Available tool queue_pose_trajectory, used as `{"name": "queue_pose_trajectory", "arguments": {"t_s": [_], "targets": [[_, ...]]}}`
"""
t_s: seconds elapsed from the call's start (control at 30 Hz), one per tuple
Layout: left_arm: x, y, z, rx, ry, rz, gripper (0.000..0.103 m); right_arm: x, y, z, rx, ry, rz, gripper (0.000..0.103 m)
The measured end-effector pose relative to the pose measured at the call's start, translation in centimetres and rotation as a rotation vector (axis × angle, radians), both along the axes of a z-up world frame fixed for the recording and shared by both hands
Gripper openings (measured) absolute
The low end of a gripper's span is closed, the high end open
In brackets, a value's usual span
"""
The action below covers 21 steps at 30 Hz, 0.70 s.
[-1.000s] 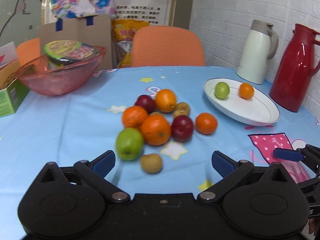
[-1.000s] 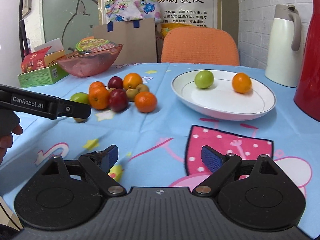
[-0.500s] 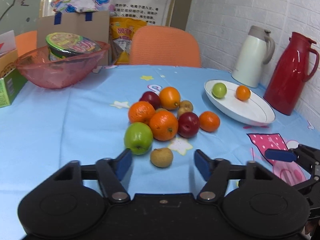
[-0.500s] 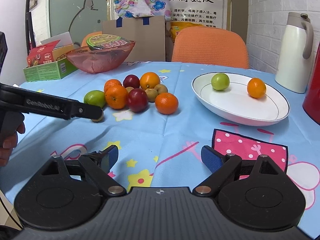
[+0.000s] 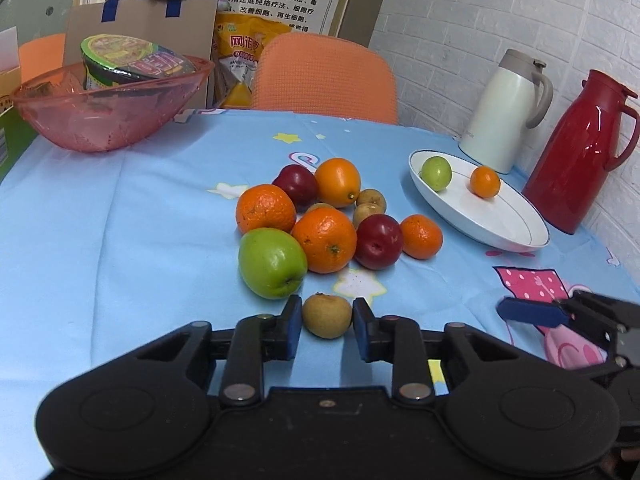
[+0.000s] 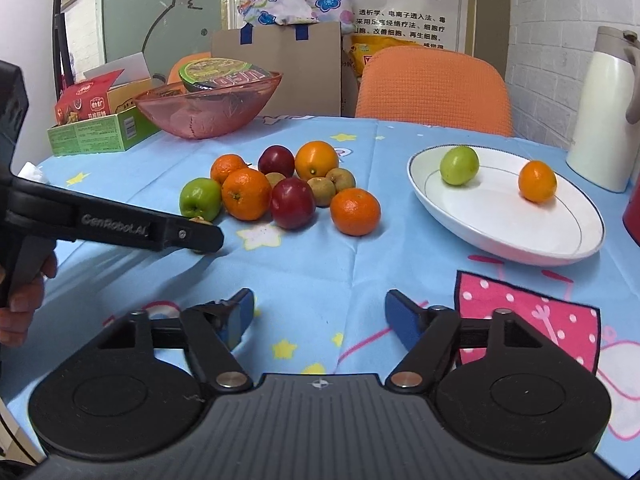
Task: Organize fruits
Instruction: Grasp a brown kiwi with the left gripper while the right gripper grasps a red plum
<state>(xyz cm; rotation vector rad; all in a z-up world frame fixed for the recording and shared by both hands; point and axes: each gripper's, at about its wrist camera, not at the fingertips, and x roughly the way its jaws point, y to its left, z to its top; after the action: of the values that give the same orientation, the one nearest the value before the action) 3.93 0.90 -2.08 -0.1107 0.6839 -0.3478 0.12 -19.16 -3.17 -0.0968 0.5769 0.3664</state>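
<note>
A pile of fruit lies on the blue tablecloth: a green apple [image 5: 272, 262], several oranges [image 5: 325, 239], two dark red plums [image 5: 378, 240] and small brown fruits. My left gripper [image 5: 326, 320] is shut on the nearest small brown fruit [image 5: 326, 314], which rests on the cloth just in front of the apple. In the right wrist view this gripper [image 6: 192, 236] hides most of that fruit. The white plate [image 5: 500, 232] to the right holds a small green fruit [image 5: 436, 172] and a small orange [image 5: 485, 181]. My right gripper [image 6: 320, 312] stands open over bare cloth, with nothing between its pads.
A pink bowl [image 5: 108, 108] with a noodle cup sits at the back left, beside a green box [image 6: 100, 132]. A white jug [image 5: 504, 116] and a red jug [image 5: 580, 152] stand behind the plate. An orange chair [image 5: 324, 76] is beyond the table.
My left gripper moved forward and down to the small brown fruit, and its jaws closed from wide open onto it. The right gripper drifted a little to the left.
</note>
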Motion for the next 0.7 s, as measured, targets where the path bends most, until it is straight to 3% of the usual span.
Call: {"name": "queue_pose_trajectory", "arguments": {"t_s": [0.33, 0.7], "targets": [[-1.7, 1.3, 0.7, 0.021, -0.029, -0.007, 0.091, 3.6, 3.6, 1.4, -0.096, -0.086, 0.072, 0.077], [-1.7, 3.0, 0.2, 0.02, -0.005, 0.023, 0.092, 5.8, 5.8, 1.1, -0.227, -0.13, 0.119, 0.072]]}}
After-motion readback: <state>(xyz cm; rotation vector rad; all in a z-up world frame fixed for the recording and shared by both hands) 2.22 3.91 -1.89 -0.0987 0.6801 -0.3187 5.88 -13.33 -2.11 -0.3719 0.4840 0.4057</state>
